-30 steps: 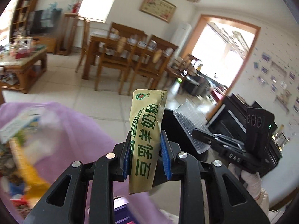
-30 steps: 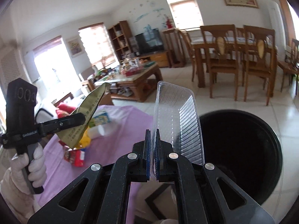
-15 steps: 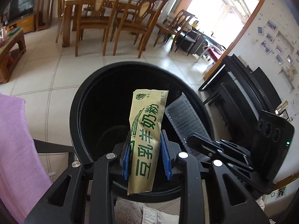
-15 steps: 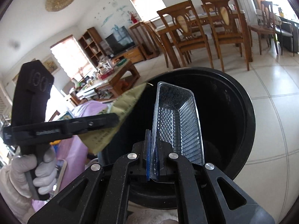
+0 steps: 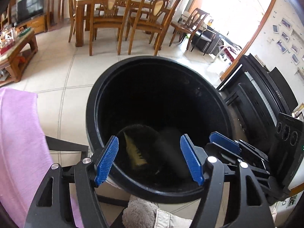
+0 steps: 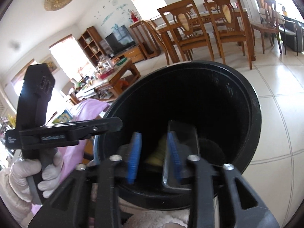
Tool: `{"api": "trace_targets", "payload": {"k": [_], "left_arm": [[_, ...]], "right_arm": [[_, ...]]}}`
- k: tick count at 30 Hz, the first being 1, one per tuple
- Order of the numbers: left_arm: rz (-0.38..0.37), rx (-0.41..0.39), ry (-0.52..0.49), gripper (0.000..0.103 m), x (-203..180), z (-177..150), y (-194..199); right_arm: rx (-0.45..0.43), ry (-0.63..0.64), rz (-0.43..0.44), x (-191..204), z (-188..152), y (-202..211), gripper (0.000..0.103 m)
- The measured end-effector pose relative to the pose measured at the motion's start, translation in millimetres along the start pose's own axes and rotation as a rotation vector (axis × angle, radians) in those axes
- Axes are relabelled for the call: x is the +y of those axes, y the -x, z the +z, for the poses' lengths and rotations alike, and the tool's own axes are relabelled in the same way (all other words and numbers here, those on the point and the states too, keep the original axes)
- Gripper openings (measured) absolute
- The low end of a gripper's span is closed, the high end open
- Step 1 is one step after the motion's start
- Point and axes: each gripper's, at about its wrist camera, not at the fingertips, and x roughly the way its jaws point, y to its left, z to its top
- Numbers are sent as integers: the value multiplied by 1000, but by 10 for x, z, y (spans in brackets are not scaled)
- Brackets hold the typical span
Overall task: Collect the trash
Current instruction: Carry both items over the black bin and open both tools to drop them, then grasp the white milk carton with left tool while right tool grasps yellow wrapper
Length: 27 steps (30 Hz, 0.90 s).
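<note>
A black round bin stands on the tiled floor; it also fills the right wrist view. My left gripper is open and empty over the bin's near rim. The yellow-green milk powder packet is inside the bin, blurred; it shows as a yellow patch in the right wrist view. My right gripper is open over the bin. The clear plastic tray is beside its right finger, blurred, inside the bin mouth; in the left wrist view it is a dark blur. The right gripper also shows in the left wrist view.
A table with a pink cloth is to the left of the bin. A black piano stands to the right. A wooden dining table with chairs and a cluttered coffee table are further back.
Both grippers have opened over the bin. The packet has left my left gripper and the tray has left my right gripper; both are dropping into the bin.
</note>
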Motion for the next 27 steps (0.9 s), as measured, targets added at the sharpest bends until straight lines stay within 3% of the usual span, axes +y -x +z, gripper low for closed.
{"api": "trace_targets", "payload": {"k": [4,9,11,13,21,24,27], "left_arm": [[0,-43,-3,74,-13,-44,227],[45,-122,-36,76,103,-213,689],[78,-164,-39,90,198,-299,894],[115,-212,-37,90,305,-354,1094],[262,-339,34,90,1175,-649,1921],[313,-342,98,90,1689,-630,2125],[355,-296,121,90,2118,-504,2149]], "right_arm": [[-15,6,-4,99,10,37,51],[-46,23,1,341,79,45,73],[-54,35,8,477,112,21,78],[-57,56,21,677,141,-7,85],[-17,200,104,1684,231,-320,88],[16,269,158,2151,224,-496,88],[60,348,202,2623,209,-684,88]]}}
